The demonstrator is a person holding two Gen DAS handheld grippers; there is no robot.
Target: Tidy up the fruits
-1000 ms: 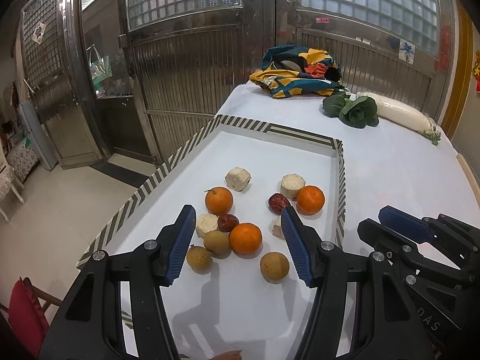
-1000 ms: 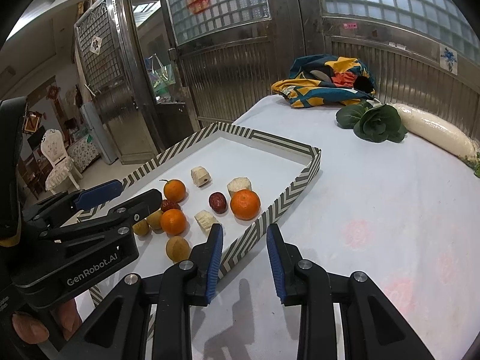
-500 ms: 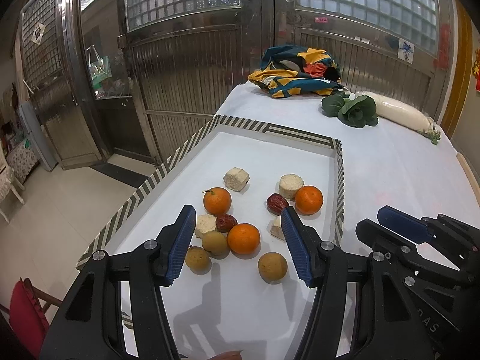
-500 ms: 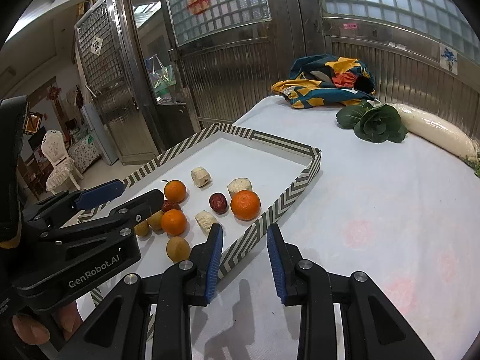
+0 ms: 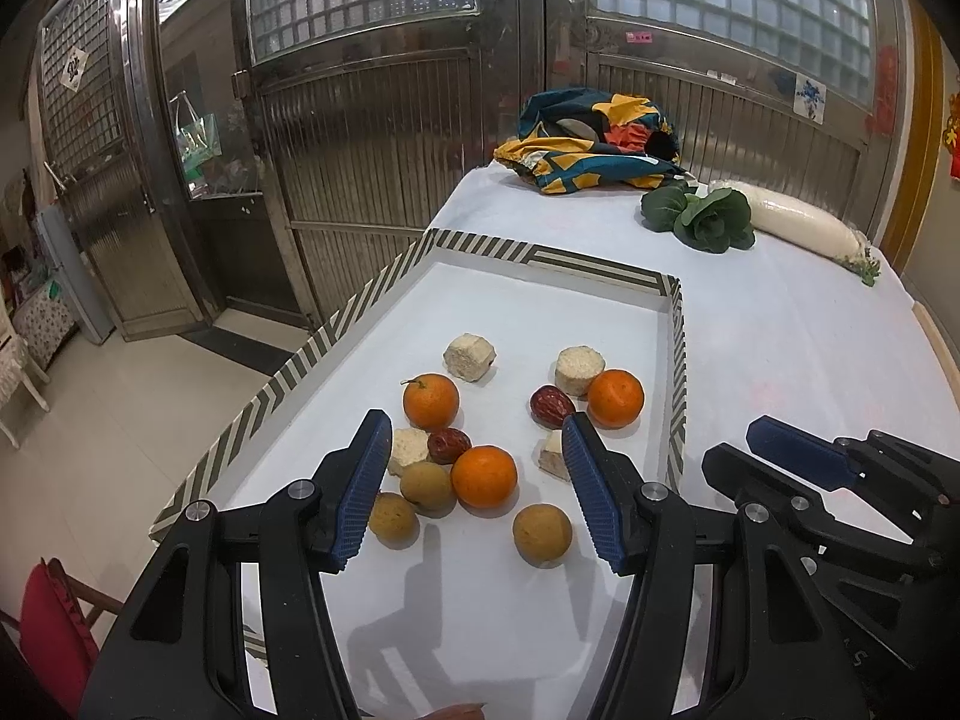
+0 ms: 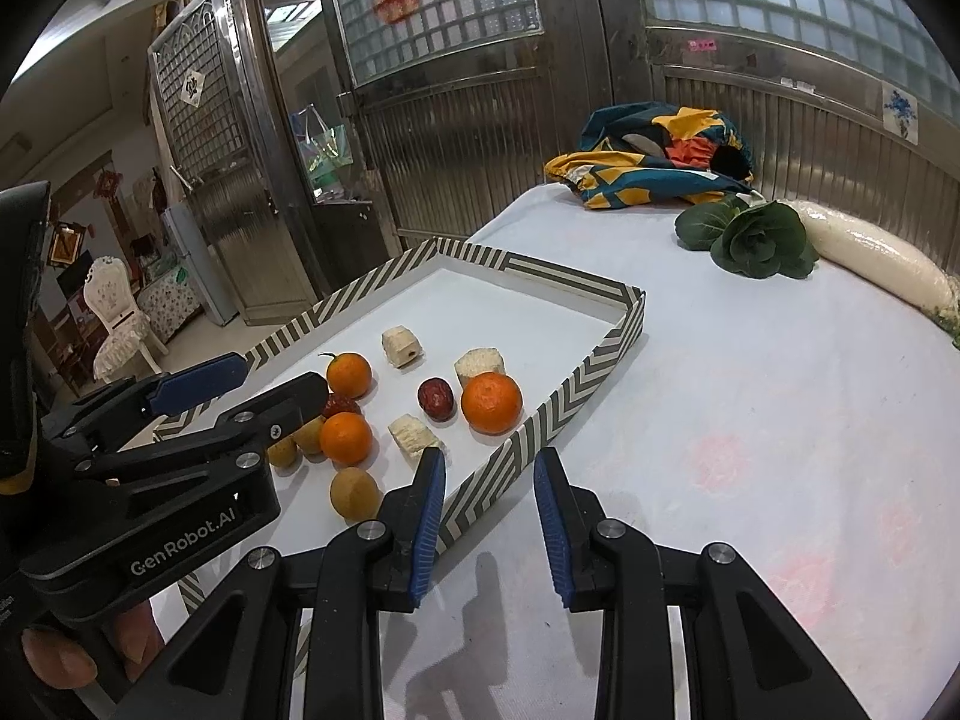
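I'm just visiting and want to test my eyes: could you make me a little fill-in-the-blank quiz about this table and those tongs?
1. The striped tray holds ____ oranges, one of them here.
2. The leafy green vegetable lies ____ the tray.
3. Both the left tongs and the right tongs are open and hold ____.
4. The white radish lies beside the ____ vegetable.

Missing words: three; outside; nothing; green

Sharp, evenly lit indoor frames; soft shadows fall forward, fisheye bends dark corners.
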